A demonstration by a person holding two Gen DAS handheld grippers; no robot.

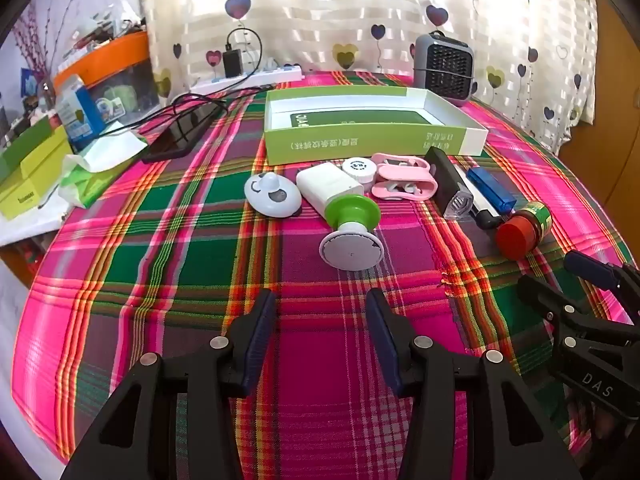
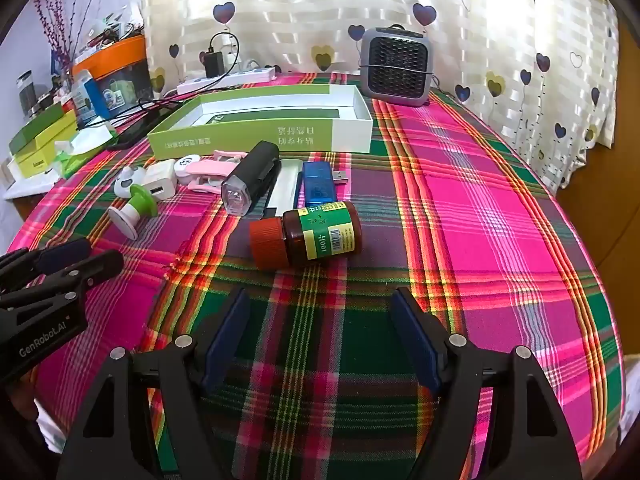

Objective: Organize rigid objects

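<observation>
Both grippers hover low over the plaid tablecloth (image 2: 460, 208), short of the green-and-white box (image 1: 372, 140): left gripper (image 1: 320, 312) and right gripper (image 2: 320, 312) each spread, holding nothing. "GenRobot.AI" and "DAS" show on their bodies. Before the box lies a row of small things, partly overlapping: an amber bottle (image 2: 316, 232), label reading "100", on its side; black flashlight (image 2: 250, 178); blue USB stick (image 2: 320, 188); pink clip (image 1: 402, 178); white charger (image 1: 328, 188).

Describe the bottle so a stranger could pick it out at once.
Start at the green box on the plaid cloth. In front of it is a row of small items; the bottle lies on its side at the row's right end, the only brown one, with an orange-red cap.
</observation>
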